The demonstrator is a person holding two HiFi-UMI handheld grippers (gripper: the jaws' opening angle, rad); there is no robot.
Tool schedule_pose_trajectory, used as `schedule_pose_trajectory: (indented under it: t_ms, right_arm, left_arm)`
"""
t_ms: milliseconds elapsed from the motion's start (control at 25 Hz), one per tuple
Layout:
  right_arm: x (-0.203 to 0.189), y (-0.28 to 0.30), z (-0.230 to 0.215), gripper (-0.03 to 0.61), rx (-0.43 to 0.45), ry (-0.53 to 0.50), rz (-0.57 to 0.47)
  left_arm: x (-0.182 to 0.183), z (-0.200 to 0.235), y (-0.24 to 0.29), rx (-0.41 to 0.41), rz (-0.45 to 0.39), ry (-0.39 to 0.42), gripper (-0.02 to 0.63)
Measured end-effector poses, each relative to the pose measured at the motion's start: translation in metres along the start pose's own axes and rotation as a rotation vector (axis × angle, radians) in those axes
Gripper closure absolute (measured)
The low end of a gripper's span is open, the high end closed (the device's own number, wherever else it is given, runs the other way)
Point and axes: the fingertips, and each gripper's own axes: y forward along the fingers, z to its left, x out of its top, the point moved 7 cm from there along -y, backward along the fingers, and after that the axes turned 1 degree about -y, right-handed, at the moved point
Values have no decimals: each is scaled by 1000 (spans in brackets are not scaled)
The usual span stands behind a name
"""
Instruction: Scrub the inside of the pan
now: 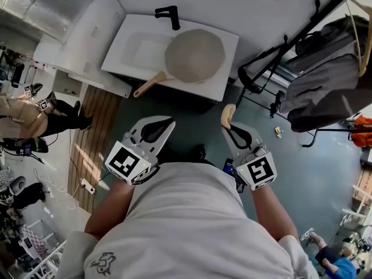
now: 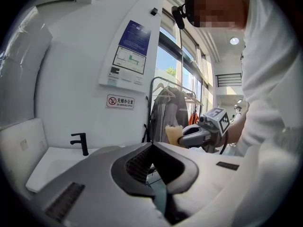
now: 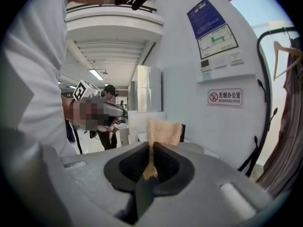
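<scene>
- In the head view, the left gripper point(image 1: 164, 124) is being held with its jaws pressed together and nothing between them, while the right gripper point(image 1: 231, 127) is being held clamped on a tan, coarse rectangular sponge point(image 1: 227, 114).
- The round, pale beige pan with a wooden handle point(image 1: 195, 56) is being borne by the white rectangular sink point(image 1: 133, 45), ahead of both grippers and well apart from them. Its handle is pointing back toward the left gripper, and a black tap point(image 1: 168, 16) is standing beyond it.
- In the left gripper view, the jaws are being shown meeting, empty. The right gripper with its sponge is being seen to their right, and the tap ahead to their left.
- In the right gripper view, the sponge is being pinched by its lower edge and is standing upright above the jaw tips. The left gripper is being seen off to the left.
</scene>
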Motion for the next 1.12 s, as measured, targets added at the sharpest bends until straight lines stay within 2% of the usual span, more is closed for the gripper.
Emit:
schedule_pose_trajectory:
  t_ms: [320,640,800,1120]
  right_arm:
    - [17,-13,44,552,-69,39,-38]
    - [45,7,118,552,-82,16,-46]
    - [58,20,155,554,-94,-16,-86]
    - [75,32,210,554,-124,-5,-125]
  left_arm:
    - [6,-5,-33,-65,-6,17,615]
    - [12,14,-121,-92,-56,11,615]
    - [0,29,-162,-94,-67,8,615]
    - [-6,40,-210,-118,-79,18,615]
